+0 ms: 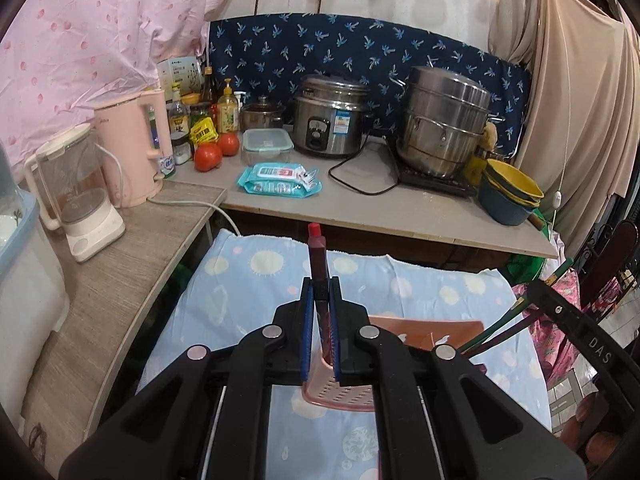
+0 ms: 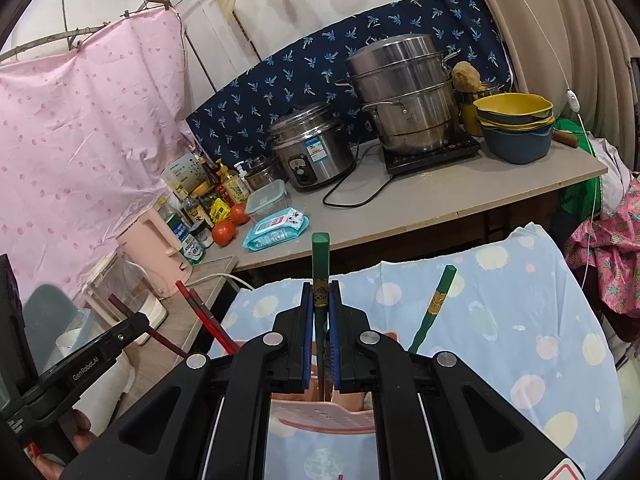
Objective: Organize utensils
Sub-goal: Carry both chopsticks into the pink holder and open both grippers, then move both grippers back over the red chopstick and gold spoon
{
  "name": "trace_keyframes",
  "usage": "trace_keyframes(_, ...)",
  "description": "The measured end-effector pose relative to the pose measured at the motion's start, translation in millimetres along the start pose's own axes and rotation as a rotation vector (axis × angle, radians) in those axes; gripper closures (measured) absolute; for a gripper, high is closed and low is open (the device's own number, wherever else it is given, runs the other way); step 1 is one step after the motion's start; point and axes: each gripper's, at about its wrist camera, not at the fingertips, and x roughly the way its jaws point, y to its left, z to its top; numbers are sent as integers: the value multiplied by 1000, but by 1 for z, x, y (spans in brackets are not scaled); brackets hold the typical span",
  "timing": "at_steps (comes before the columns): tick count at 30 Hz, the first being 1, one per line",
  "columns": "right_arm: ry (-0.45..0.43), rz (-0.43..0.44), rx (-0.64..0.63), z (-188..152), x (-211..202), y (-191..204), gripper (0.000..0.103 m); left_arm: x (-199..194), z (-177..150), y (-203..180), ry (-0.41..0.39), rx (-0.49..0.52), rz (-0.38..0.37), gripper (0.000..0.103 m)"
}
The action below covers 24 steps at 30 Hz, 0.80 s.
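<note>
My left gripper is shut on a dark red chopstick that stands upright, its lower end over the pink perforated holder. My right gripper is shut on a green chopstick, also upright, with its lower end in the same pink holder. A second green chopstick leans out of the holder to the right. Two red chopsticks lean out to the left, beside the left gripper's body. The green chopsticks show at the right in the left wrist view.
The holder stands on a blue patterned cloth. Behind is a counter with a rice cooker, steamer pot, stacked bowls, wipes pack, tomatoes, bottles. A pink kettle and glass kettle stand on the left shelf.
</note>
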Motion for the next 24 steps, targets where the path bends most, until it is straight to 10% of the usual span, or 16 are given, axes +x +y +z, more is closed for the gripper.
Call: trace_keyframes(24, -52, -29, -144, -37, -74, 24, 76, -51, -25, 3, -45, 14, 135, 59)
